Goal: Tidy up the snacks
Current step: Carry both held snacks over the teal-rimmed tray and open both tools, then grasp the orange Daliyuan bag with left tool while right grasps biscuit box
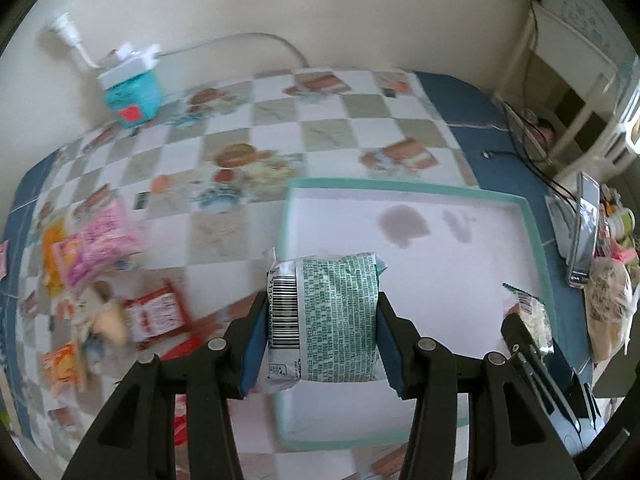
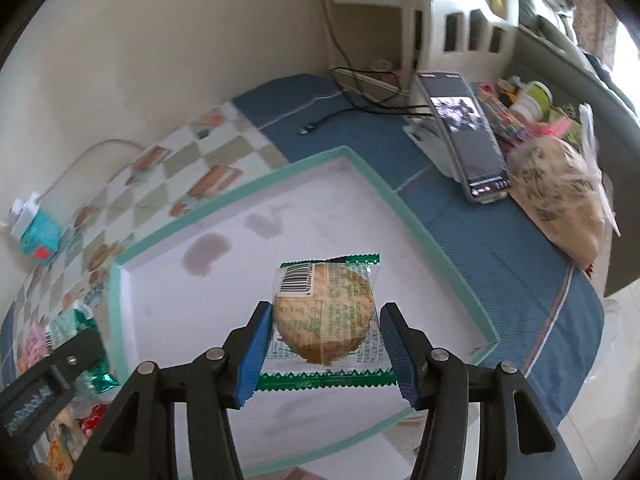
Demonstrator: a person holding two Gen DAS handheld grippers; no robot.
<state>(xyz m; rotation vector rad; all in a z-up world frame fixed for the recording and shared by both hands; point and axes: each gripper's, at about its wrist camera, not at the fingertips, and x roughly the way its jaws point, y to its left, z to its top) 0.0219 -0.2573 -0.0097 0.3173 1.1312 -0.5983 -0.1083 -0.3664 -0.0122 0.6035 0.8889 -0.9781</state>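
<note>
Our left gripper (image 1: 320, 320) clamps a green-printed snack packet (image 1: 324, 316); our right gripper (image 2: 326, 344) pinches a wrapped biscuit (image 2: 326, 312) above the teal-rimmed tray (image 2: 256, 188).

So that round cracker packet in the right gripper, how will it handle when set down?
The cracker packet looks thin and light. The single round biscuit inside is probably brittle, so squeeze gently. Its clear film looks slick, so it may slide on the tray floor.

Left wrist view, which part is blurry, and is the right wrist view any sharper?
Left wrist view: loose snacks at left are motion-smeared, the held green packet is crisp. Right wrist view: sharper overall, biscuit packet and tray clear; both views bend at the edges.
</note>
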